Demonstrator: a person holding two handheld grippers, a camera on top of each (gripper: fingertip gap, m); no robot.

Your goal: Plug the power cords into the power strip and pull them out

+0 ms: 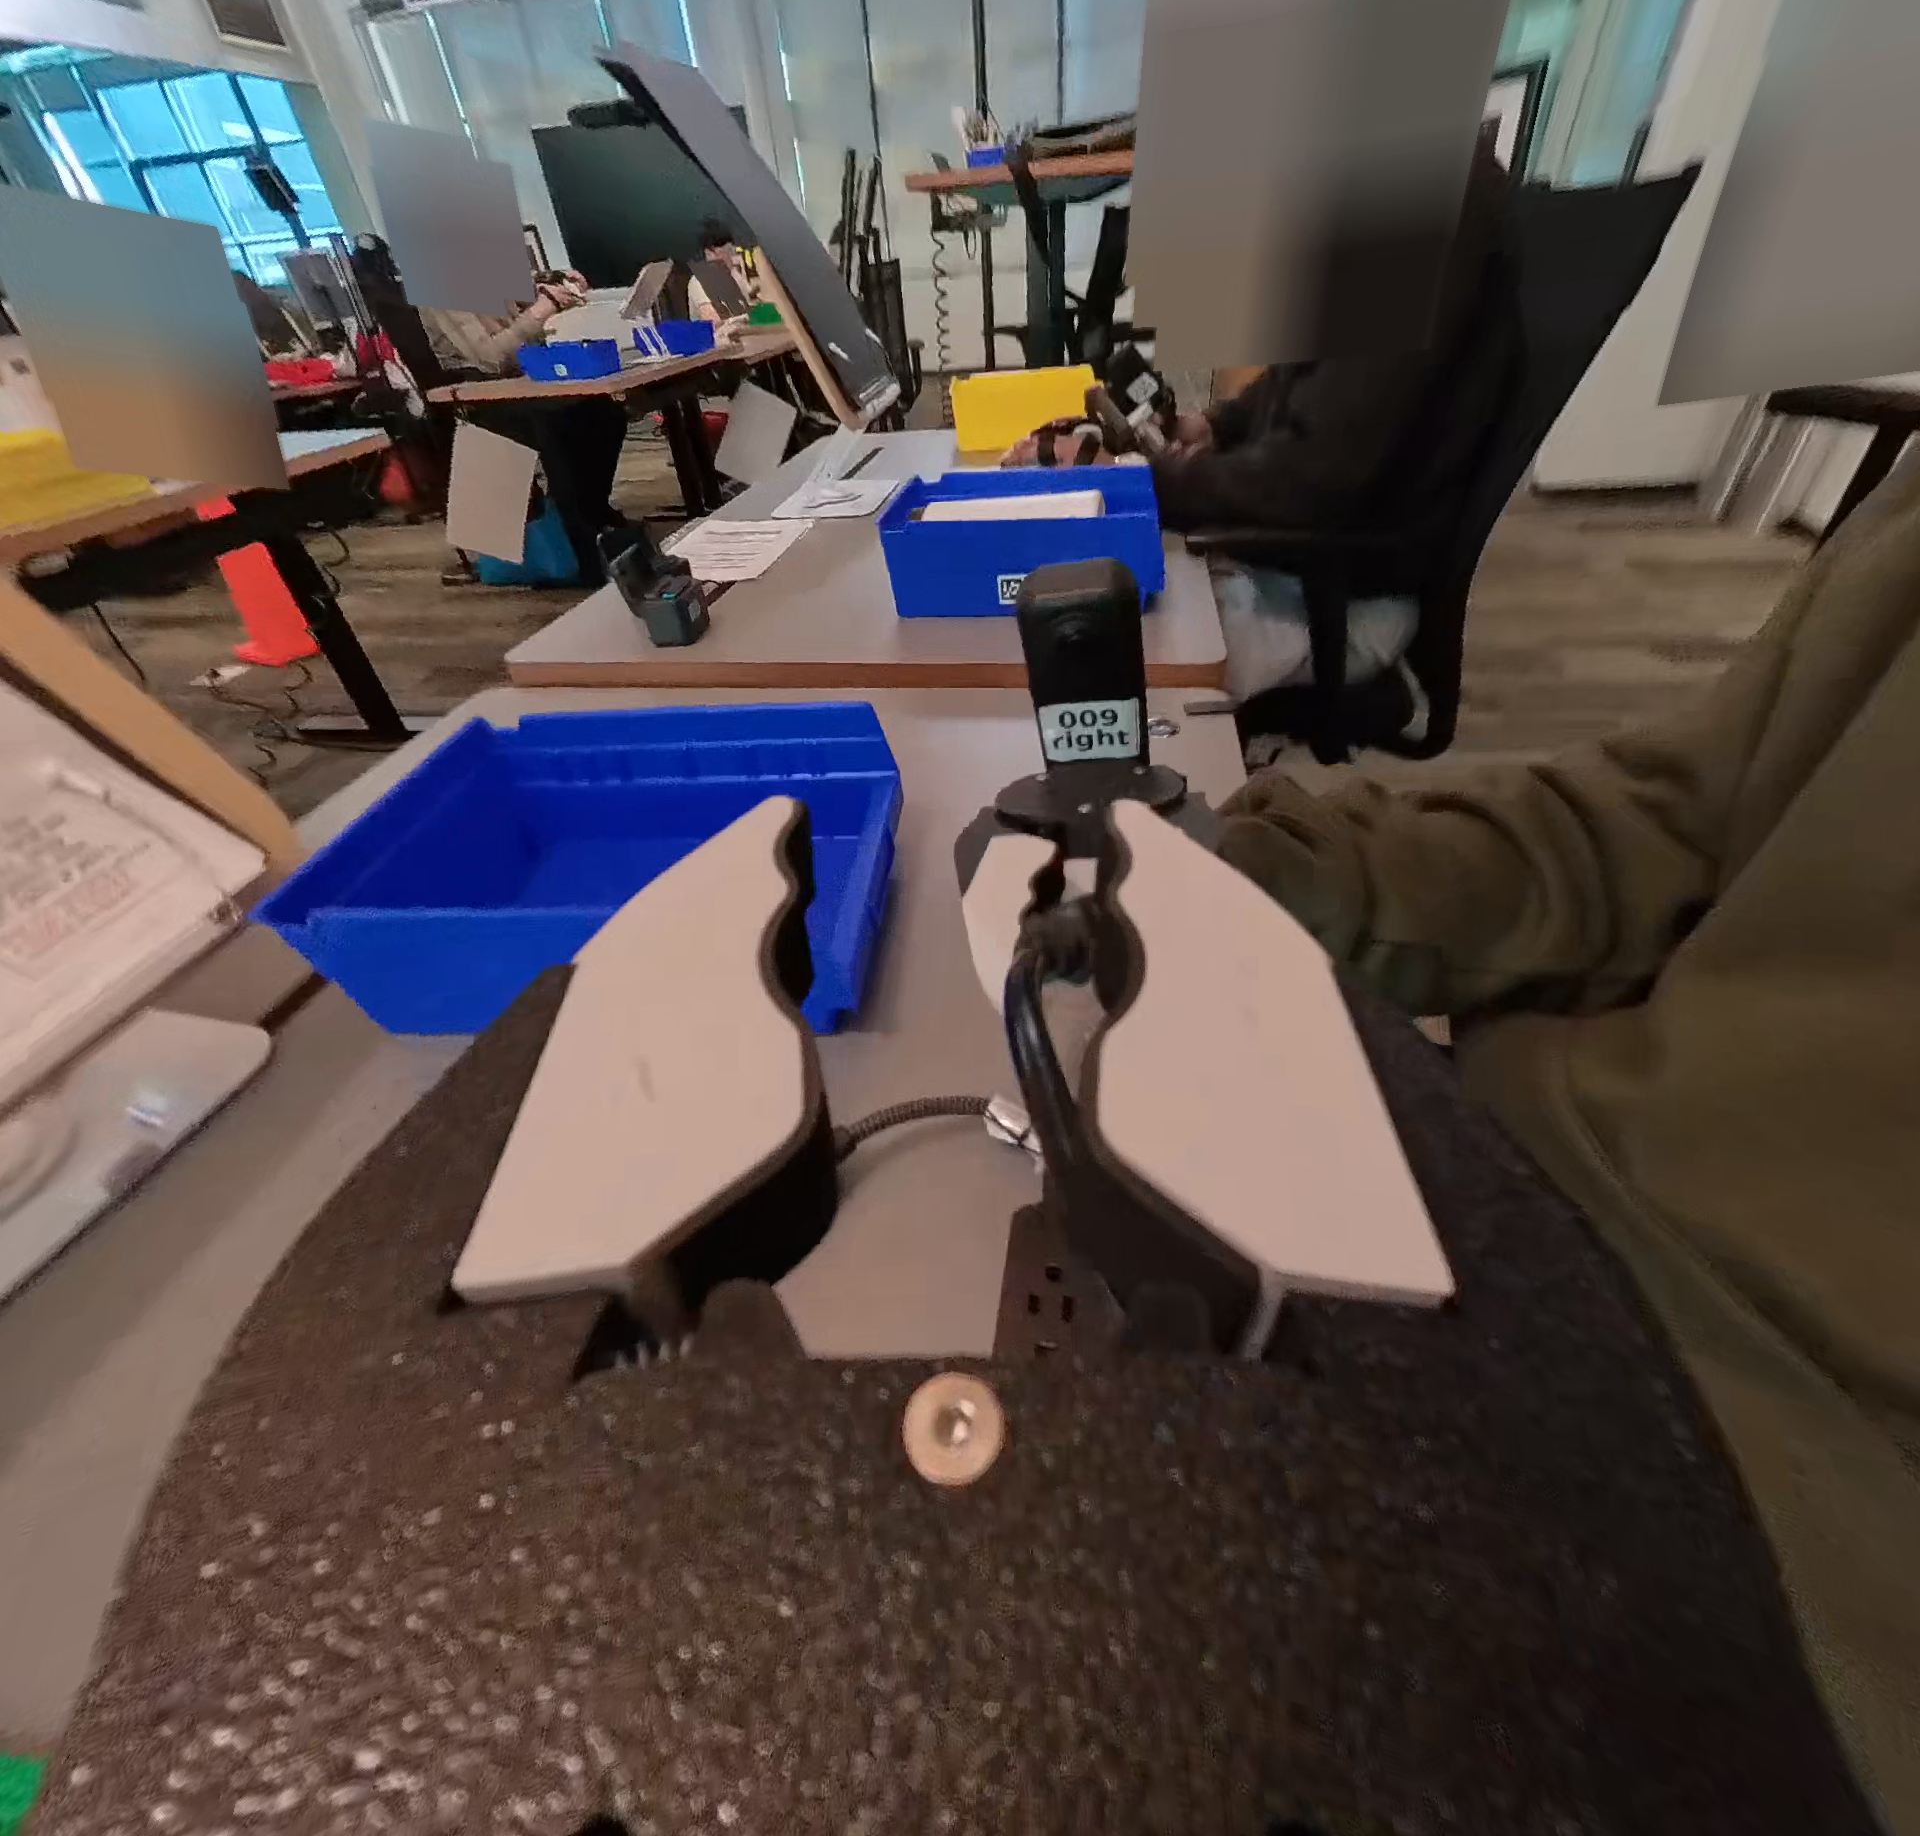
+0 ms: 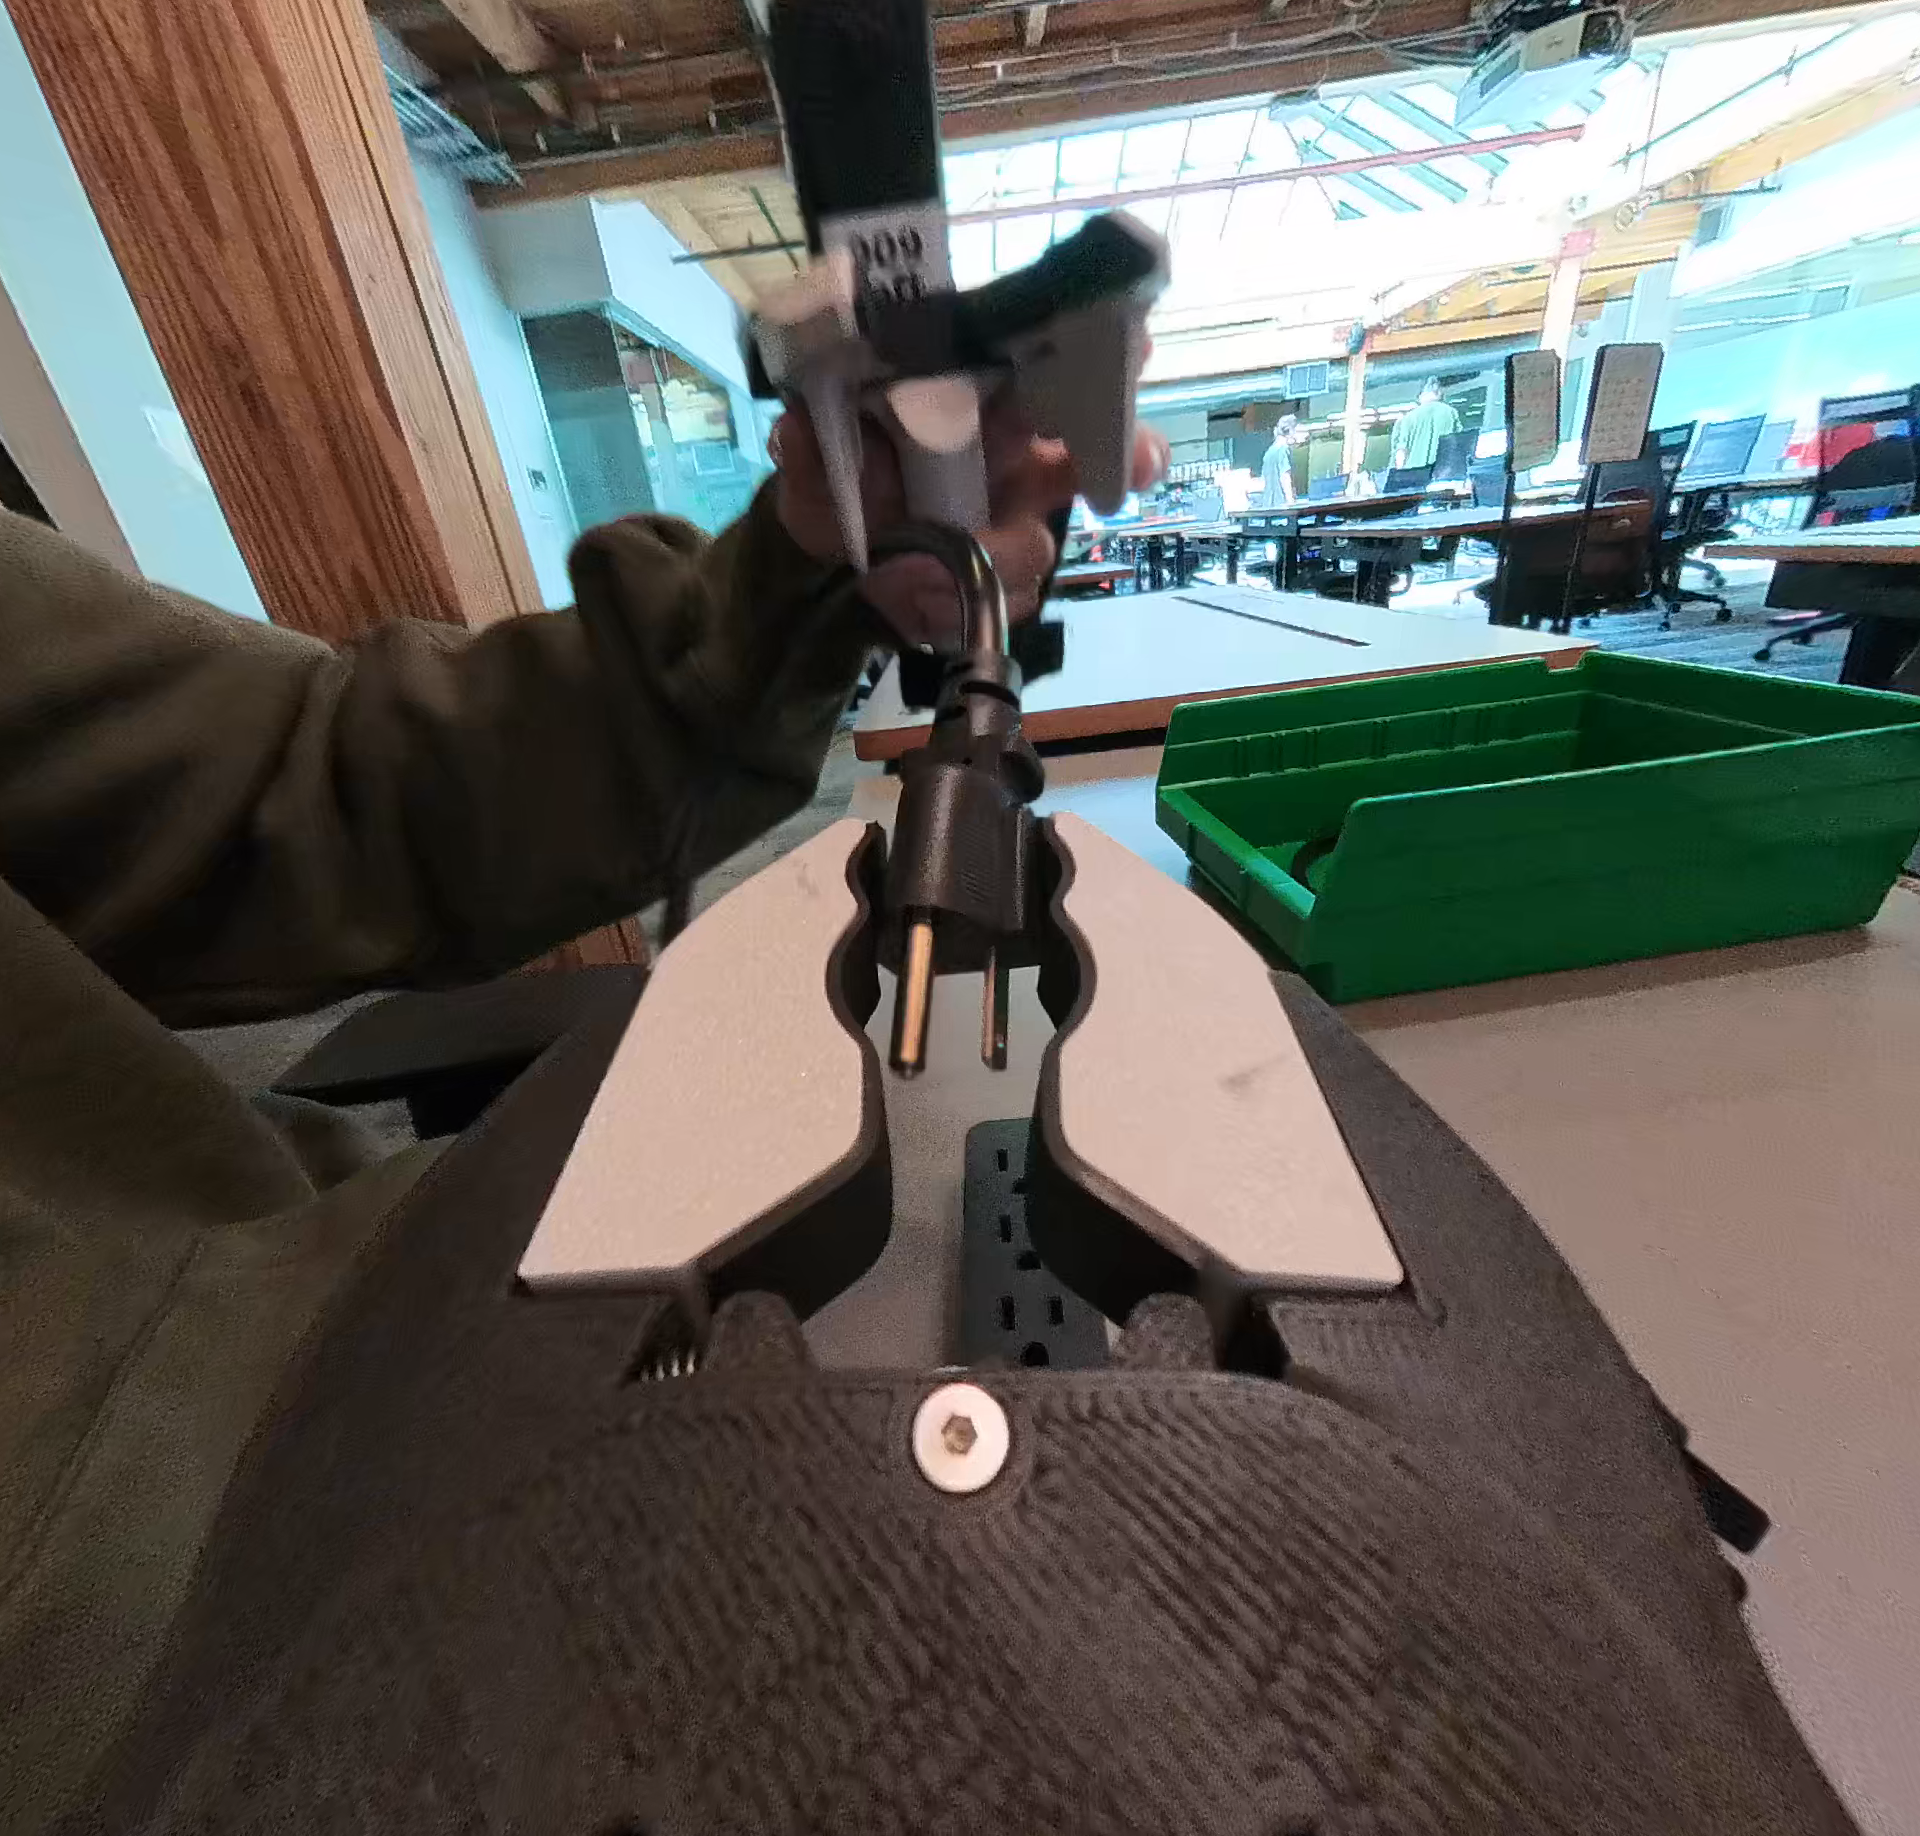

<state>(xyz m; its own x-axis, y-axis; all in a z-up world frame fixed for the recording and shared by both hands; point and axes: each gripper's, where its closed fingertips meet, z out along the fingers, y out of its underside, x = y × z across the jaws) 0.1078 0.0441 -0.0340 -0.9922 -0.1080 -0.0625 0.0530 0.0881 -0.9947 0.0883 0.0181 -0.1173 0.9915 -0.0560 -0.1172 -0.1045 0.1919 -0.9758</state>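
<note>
Right gripper [image 2: 961, 913] jaws pinching the black three-prong plug [image 2: 961, 882], prongs aimed down at the black power strip [image 2: 1013, 1256] on the counter just below the jaws, prob. lining up w/ an outlet. Left gripper [image 1: 961, 861] jaws spread, empty.
</note>
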